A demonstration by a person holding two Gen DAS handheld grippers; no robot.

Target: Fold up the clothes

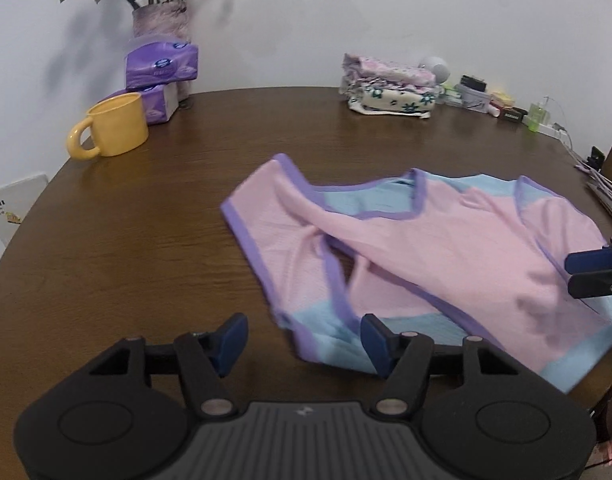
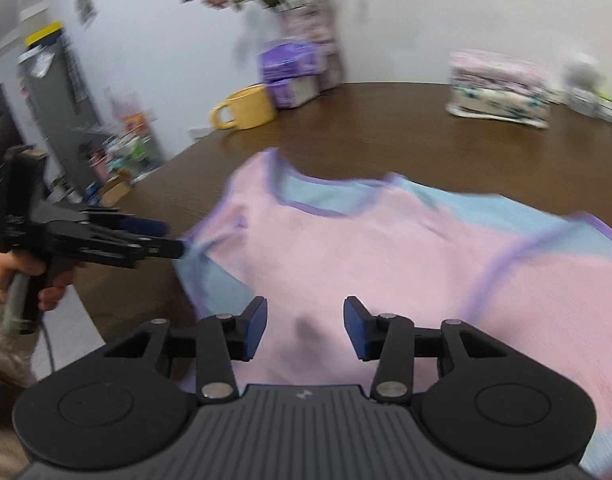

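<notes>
1. Mostly a dark brown, wood-grain worktop point(image 1: 154, 248) w/ rounded edge, set against a plain white wall point(image 1: 385, 12).
2. Back of worktop: glossy yellow ceramic mug point(image 1: 116, 126), purple plastic tissue packs point(image 1: 162, 66), vase of dried pink flowers point(image 1: 160, 20), stack of folded floral cloths point(image 1: 389, 88).
3. Pink knit top w/ light-blue panels and purple trim point(image 1: 445, 256) lies spread but rumpled at centre-right of worktop.
4. Left gripper point(image 1: 304, 342): jaws wide apart, nothing held, blue pads at the top's blue hem corner.
5. Right gripper point(image 2: 304, 328): jaws wide apart, empty, over pink fabric; view blurred.
</notes>
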